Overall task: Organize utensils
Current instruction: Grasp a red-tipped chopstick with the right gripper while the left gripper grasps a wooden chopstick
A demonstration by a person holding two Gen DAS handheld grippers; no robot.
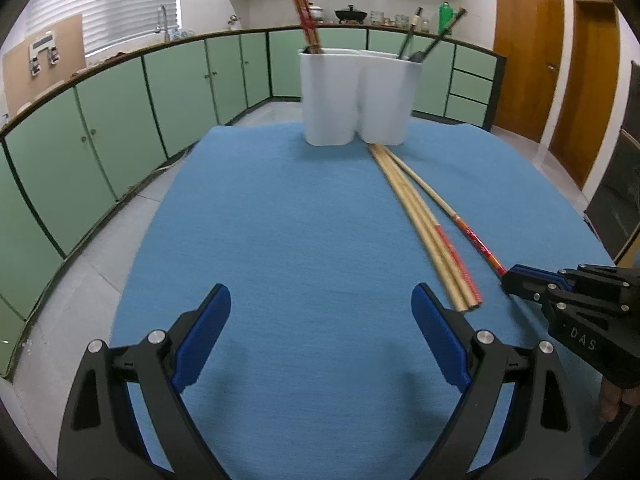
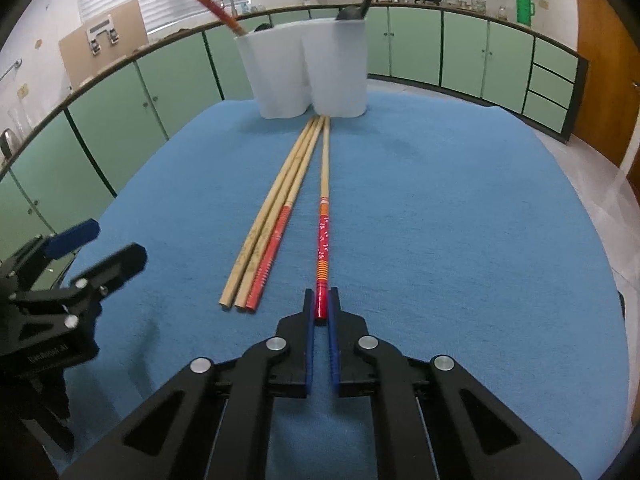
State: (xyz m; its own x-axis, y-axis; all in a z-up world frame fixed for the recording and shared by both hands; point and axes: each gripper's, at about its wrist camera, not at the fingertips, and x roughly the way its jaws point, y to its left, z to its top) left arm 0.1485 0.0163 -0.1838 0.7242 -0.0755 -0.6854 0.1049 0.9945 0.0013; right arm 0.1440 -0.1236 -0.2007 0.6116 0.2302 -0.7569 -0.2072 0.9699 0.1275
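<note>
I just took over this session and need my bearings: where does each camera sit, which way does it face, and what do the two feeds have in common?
Left wrist view: sits on the left gripper, looking forward and down over the blue cloth toward the white holder; its own open fingers show, and the right gripper enters from the right.
Right wrist view: sits on the right gripper, aimed along the red-ended chopstick it is shut on; the left gripper shows at the left.
Shared: cloth, holder, the three loose chopsticks, green cabinets.

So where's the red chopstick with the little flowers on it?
In the right wrist view the flowered red chopstick lies on the blue cloth, right of three other chopsticks, its near end pinched in the right gripper.
</note>
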